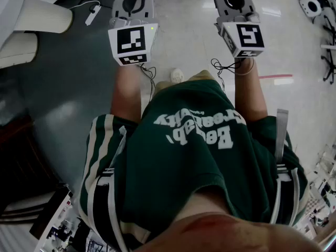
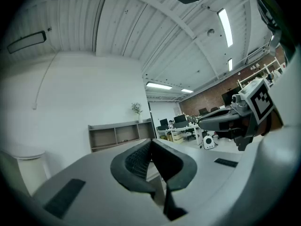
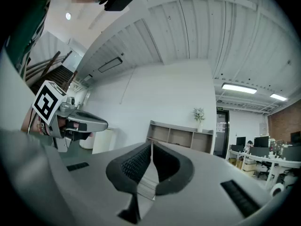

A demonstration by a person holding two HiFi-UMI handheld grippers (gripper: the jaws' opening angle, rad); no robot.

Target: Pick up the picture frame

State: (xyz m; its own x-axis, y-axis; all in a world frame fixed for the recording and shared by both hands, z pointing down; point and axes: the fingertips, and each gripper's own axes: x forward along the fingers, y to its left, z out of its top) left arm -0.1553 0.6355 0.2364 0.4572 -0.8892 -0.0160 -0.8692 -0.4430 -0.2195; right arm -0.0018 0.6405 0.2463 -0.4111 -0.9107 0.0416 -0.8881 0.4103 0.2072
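Office room opens level ahead: the left gripper (image 2: 151,142) and right gripper (image 3: 151,145) keep fingers clenched on nothing, side by side. Beyond, a shelf unit (image 3: 181,136) bearing a plant (image 3: 199,114) lines the white wall (image 2: 94,93); desks (image 2: 182,127) stand farther off. No view shows the picture frame.

The left gripper (image 2: 151,142) and right gripper (image 3: 151,145) are held abreast at twelve o'clock of the person (image 1: 194,161), with a shelf unit (image 3: 181,136) set against the wall (image 3: 160,93) beyond, a plant (image 3: 199,114) placed on top toward its right end, and desks (image 2: 181,127) ranged at two o'clock.
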